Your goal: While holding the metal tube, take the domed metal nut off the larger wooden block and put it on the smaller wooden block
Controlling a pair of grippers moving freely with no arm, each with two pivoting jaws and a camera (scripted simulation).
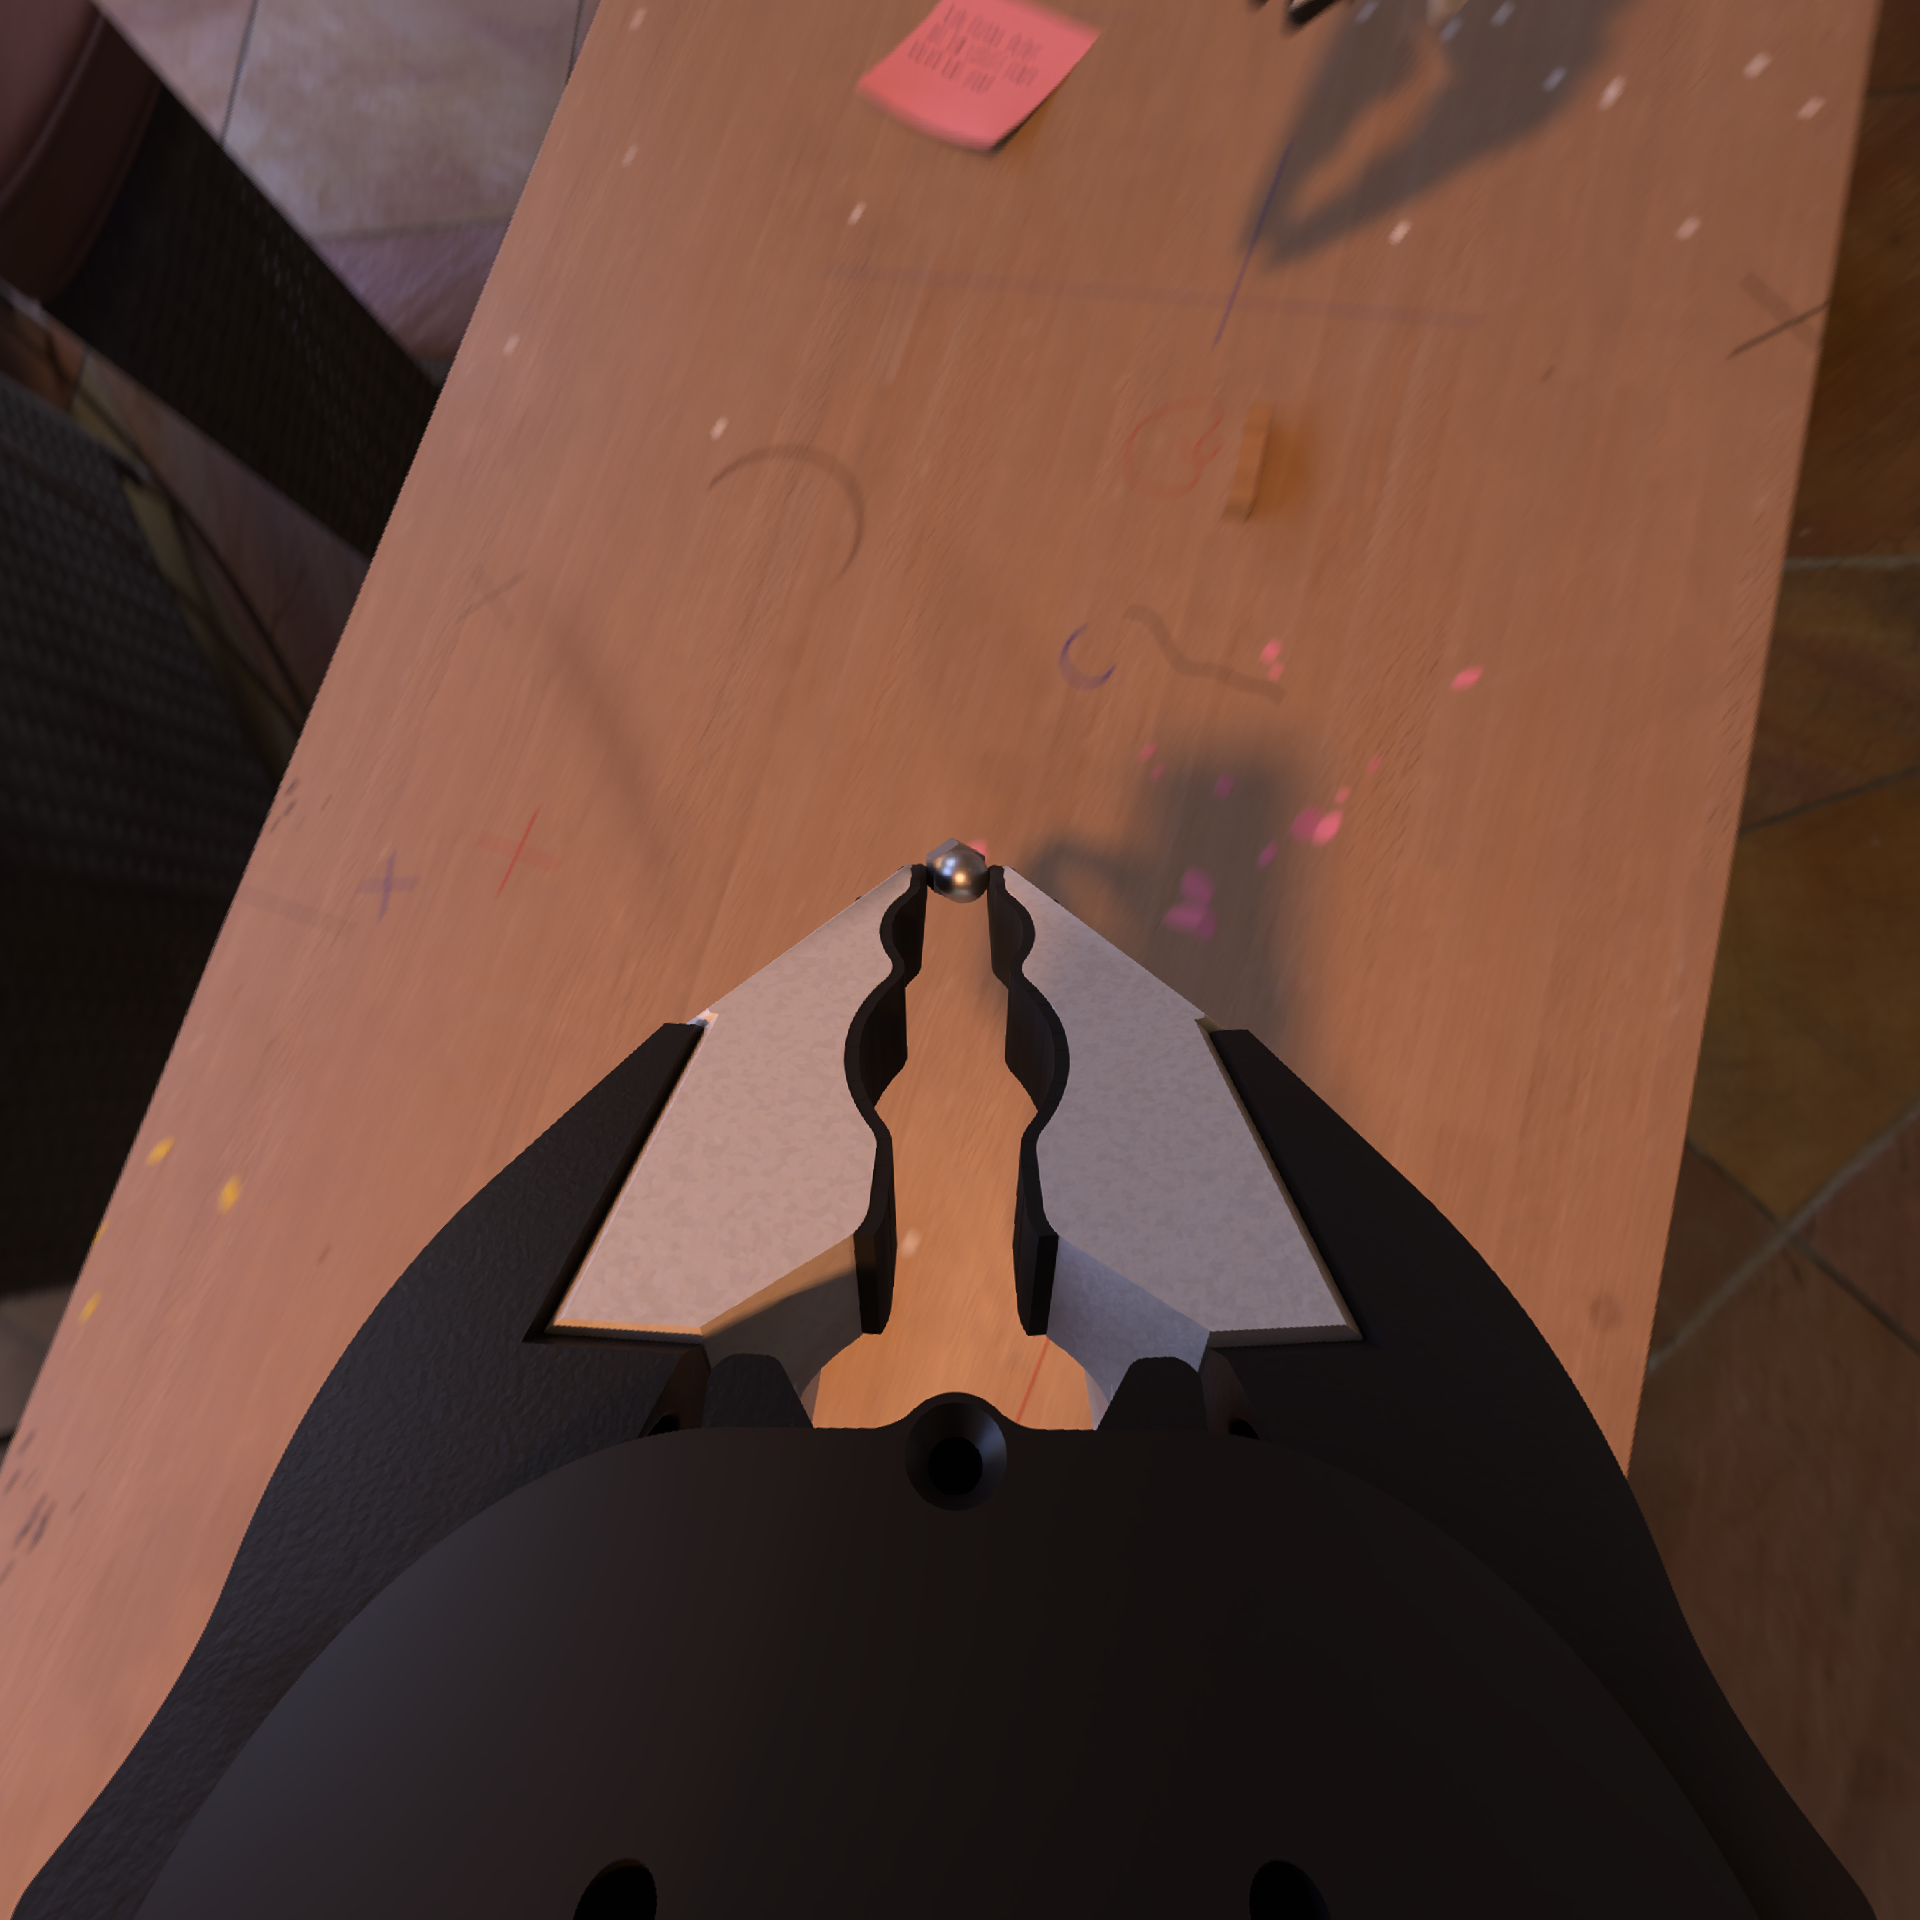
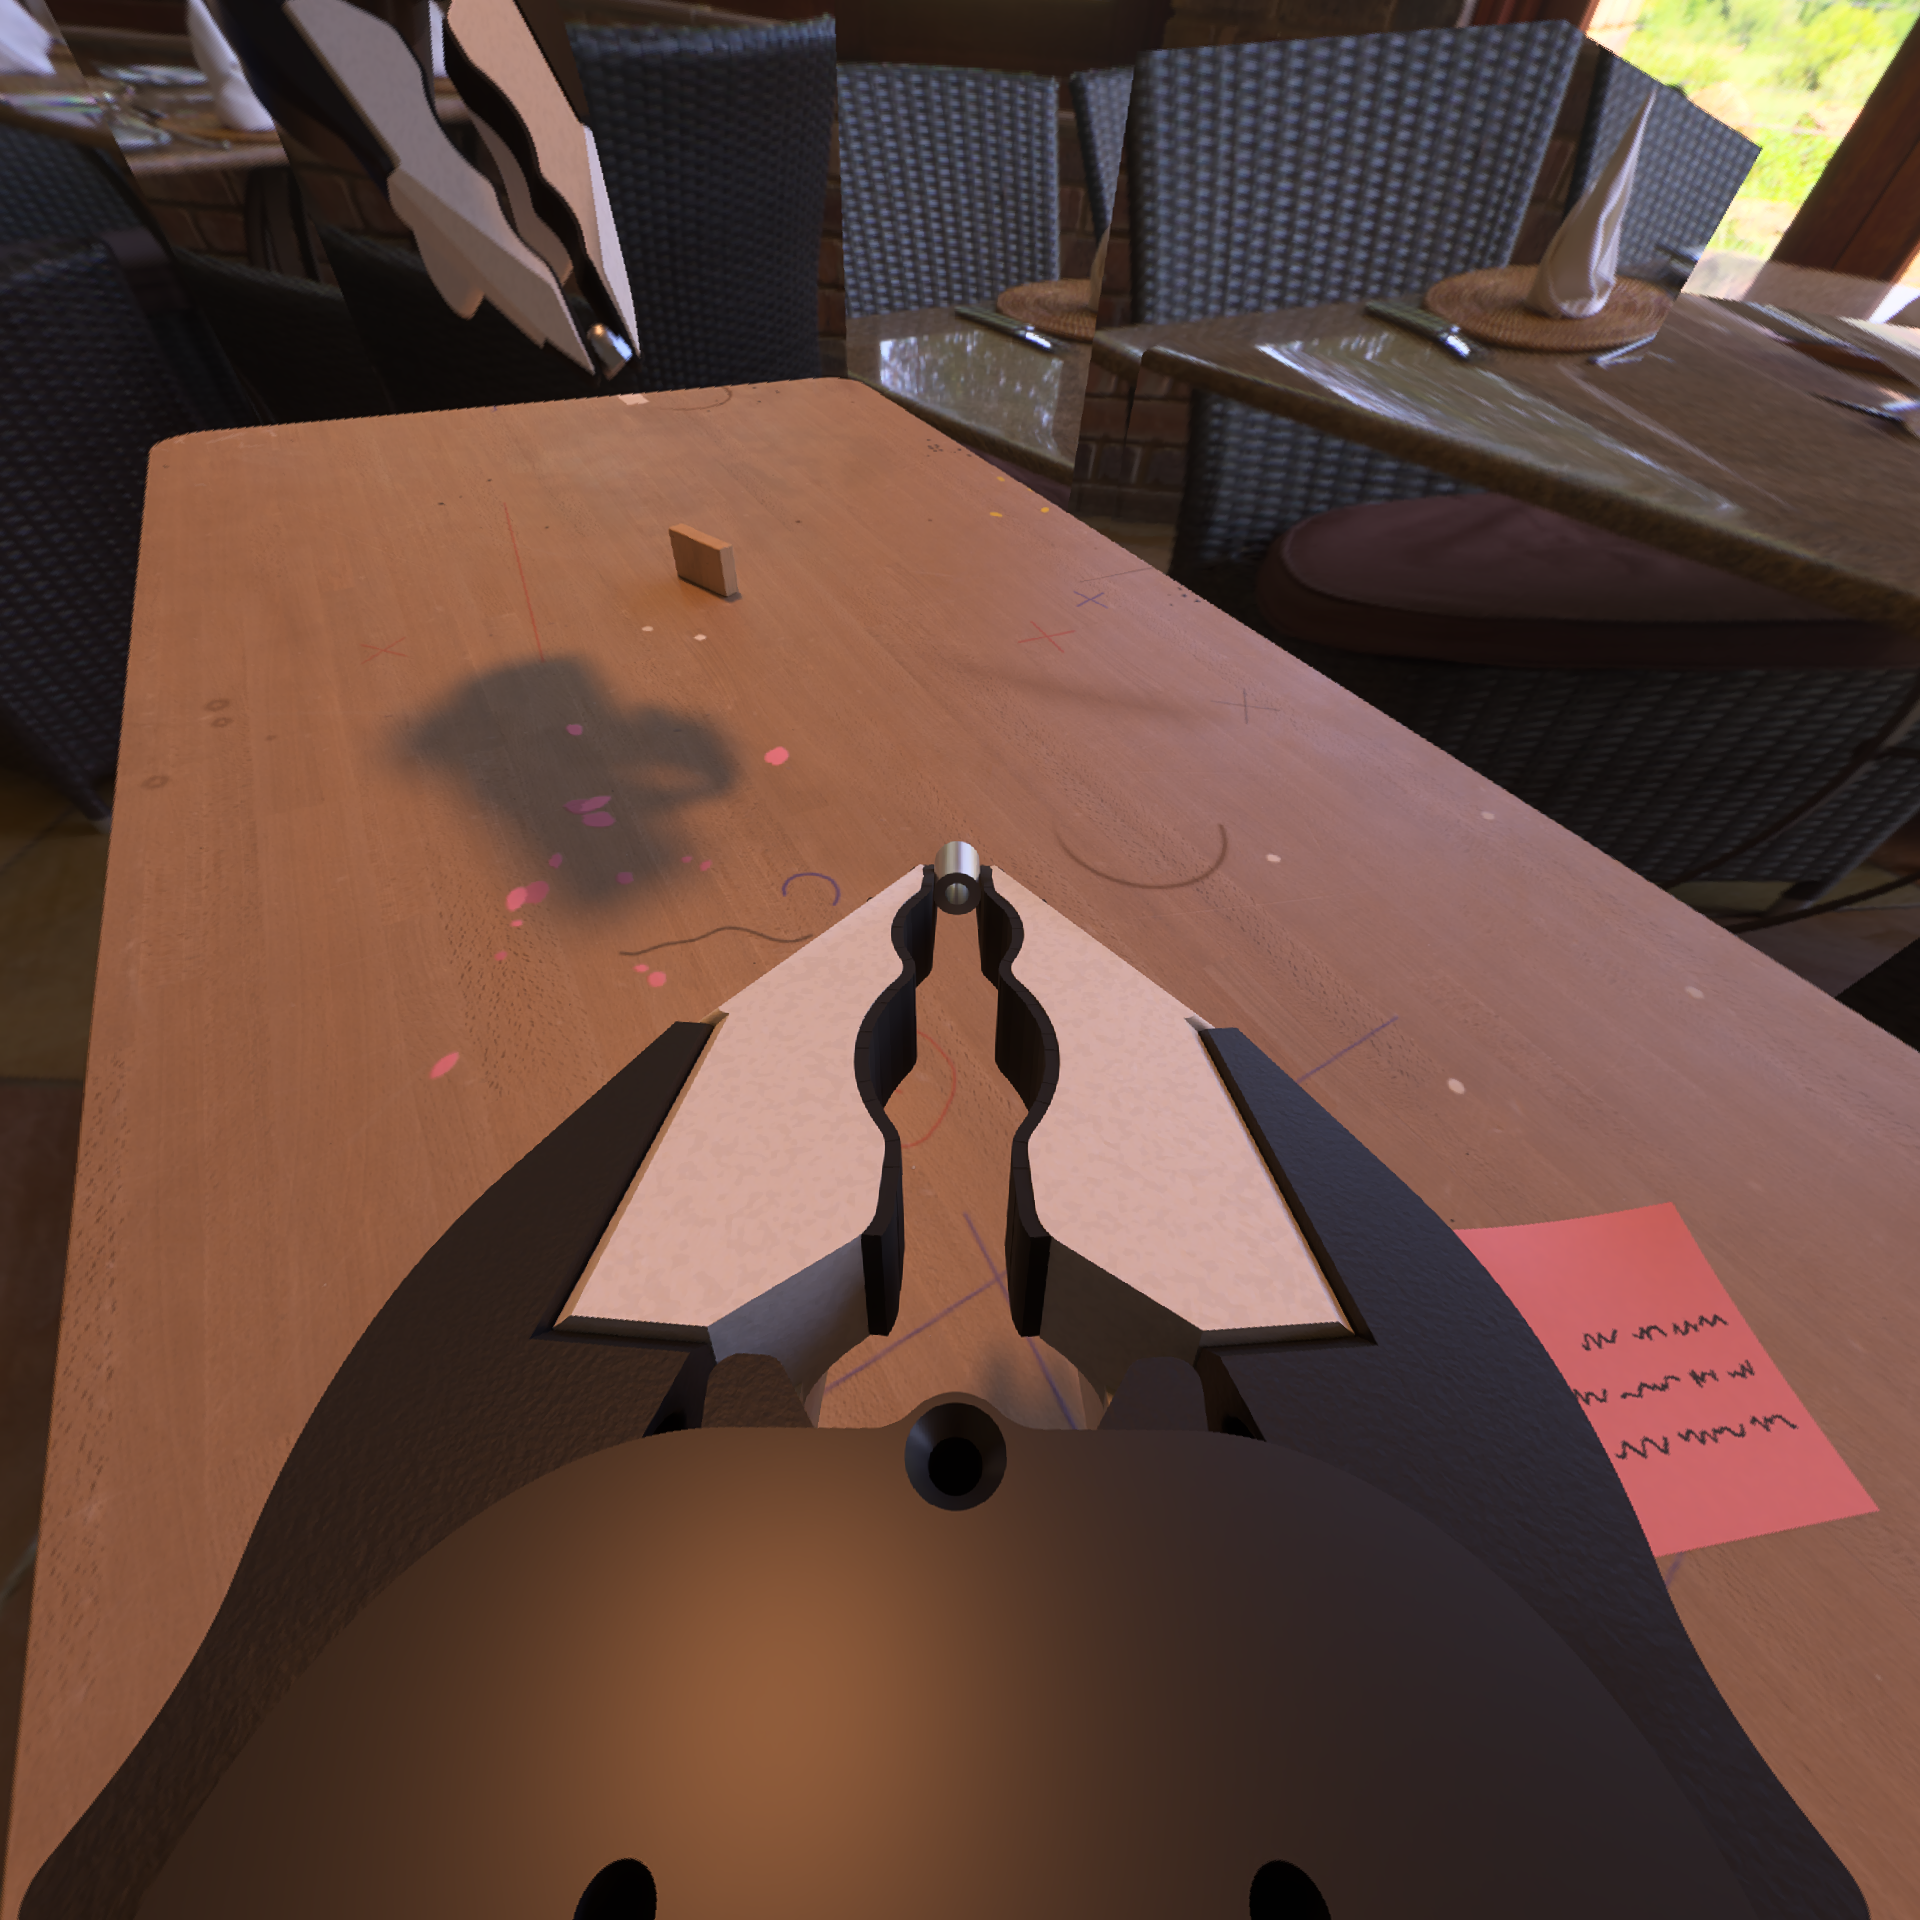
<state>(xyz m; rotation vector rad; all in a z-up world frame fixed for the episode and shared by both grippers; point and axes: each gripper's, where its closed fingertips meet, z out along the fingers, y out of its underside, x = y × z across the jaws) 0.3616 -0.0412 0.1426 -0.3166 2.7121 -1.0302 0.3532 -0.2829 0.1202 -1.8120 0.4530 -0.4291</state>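
My left gripper (image 1: 957, 885) is shut on the domed metal nut (image 1: 956, 867), pinched at the fingertips and held high above the wooden table (image 1: 727, 675). In the right wrist view this gripper (image 2: 601, 351) hangs at the upper left with the nut (image 2: 613, 345) at its tip. My right gripper (image 2: 957, 896) is shut on the short metal tube (image 2: 957, 864), whose open end faces the camera, above the table's middle. One small wooden block (image 1: 1250, 460) stands on edge on the table; it also shows in the right wrist view (image 2: 704, 559). No second block is in view.
A pink sticky note (image 2: 1683, 1382) lies on the table (image 2: 312, 1039) by my right gripper; it also shows in the left wrist view (image 1: 977, 68). Pen marks and paint specks dot the tabletop. Dark wicker chairs (image 2: 1351, 166) and a set dining table (image 2: 1507, 395) stand beyond.
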